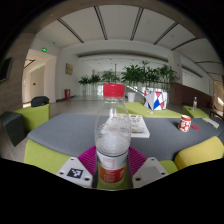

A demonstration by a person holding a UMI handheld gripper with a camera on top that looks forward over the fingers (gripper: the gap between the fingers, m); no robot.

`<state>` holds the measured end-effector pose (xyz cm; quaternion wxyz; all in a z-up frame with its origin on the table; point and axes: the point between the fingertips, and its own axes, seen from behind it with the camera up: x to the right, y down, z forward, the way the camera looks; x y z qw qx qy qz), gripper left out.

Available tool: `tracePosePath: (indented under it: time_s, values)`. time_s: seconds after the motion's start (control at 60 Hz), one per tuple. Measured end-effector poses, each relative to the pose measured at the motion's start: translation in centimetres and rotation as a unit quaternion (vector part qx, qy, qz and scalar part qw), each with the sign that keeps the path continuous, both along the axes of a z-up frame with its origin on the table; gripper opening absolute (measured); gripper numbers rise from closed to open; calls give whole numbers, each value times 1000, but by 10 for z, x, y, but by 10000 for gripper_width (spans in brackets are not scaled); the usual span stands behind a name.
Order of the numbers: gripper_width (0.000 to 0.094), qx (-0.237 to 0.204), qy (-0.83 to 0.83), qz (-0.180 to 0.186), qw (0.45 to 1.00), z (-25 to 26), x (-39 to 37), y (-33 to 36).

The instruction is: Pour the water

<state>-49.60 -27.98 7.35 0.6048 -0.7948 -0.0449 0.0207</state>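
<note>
One clear plastic bottle with a red cap stands upright between the two fingers of the tool, its lower part with a red-and-white label set against the magenta pads. Both fingers look closed against the bottle's sides, so the tool is clamped on it. The bottle appears partly filled with water. Each finger carries a white square with a black marker on its upper face.

Beyond the bottle lies a round grey worktop. On it, just behind and to the right of the bottle, rests an open booklet or stack of papers. Farther right, well apart from the bottle, stands a small red-and-white cup. Yellow-green chairs ring the worktop. At the far side sits a box with a coloured pattern, and behind it a row of green potted plants lines a bright hall.
</note>
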Motion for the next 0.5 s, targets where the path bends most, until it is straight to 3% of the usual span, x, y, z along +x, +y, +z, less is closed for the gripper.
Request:
tracePosePath:
  time_s: [0.067,0.283,0.5]
  values:
    - [349,1,0,9,1000,0,0,2]
    - [348,4,43,43,998,29,3,3]
    - [345,59,224,104,967,168,29,32]
